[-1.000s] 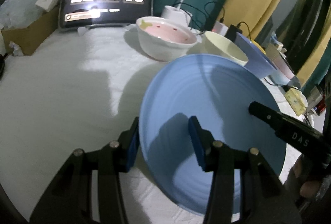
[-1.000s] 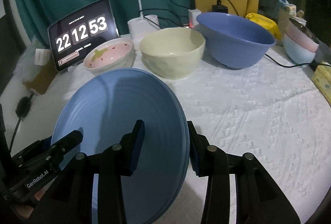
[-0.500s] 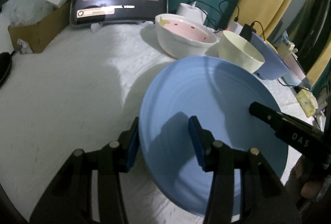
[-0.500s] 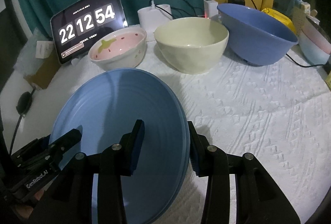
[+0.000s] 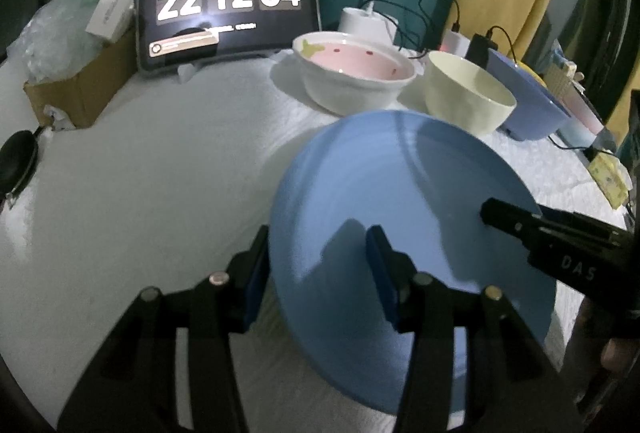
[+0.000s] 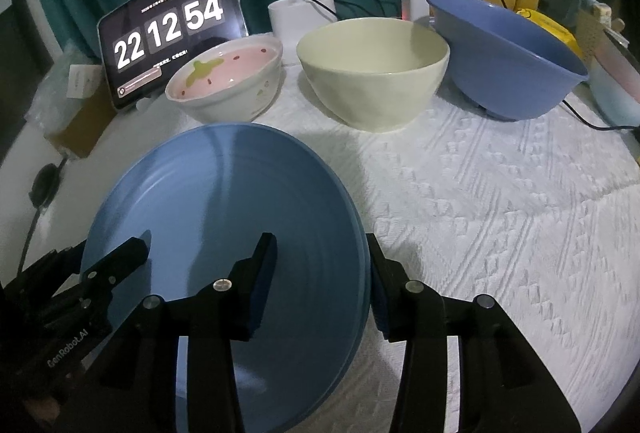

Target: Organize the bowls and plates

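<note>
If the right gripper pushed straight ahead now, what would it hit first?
The right gripper already straddles the blue plate's rim. Beyond the plate, the cream bowl looks to be first in line, though depth is hard to judge.

The left gripper (image 5: 318, 265) is closed on the plate's (image 5: 400, 193) left rim, one finger (image 5: 378, 265) above, one below. The right gripper (image 6: 322, 273) is clamped on the opposite rim, likewise straddled. Both are held low, pointing forward.

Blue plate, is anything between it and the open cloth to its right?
Nothing visible: the blue plate, gripped by both hand-held grippers, has bare white cloth beside it; the bowls stand farther back.
</note>
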Tool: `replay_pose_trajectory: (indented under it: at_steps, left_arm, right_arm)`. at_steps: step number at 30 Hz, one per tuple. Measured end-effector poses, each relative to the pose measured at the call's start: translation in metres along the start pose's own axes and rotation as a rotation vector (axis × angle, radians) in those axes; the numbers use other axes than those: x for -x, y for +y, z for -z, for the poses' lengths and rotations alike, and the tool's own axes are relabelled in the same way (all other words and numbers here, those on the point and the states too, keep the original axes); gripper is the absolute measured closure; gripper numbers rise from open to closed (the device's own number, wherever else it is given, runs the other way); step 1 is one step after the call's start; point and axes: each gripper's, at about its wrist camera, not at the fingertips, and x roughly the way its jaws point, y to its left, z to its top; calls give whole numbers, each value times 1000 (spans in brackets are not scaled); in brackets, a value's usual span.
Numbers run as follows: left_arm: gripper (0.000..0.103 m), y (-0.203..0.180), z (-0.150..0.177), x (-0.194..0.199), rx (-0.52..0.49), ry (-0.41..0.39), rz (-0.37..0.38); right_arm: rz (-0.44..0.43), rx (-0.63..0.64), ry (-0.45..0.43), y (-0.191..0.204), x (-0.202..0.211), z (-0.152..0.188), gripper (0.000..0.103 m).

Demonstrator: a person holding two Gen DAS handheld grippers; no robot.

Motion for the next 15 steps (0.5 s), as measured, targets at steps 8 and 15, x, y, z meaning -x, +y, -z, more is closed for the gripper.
replay_pose_trajectory:
  at_steps: [8,15]
  left_arm:
    - [54,-7,-5,19,11,-54,-39]
    - [54,-12,-10,22,10,-59,-89]
  right_arm:
    - [-17,14,-24,-8,14,-5,57]
    - [-19,3,-49,-21,32,-10,57]
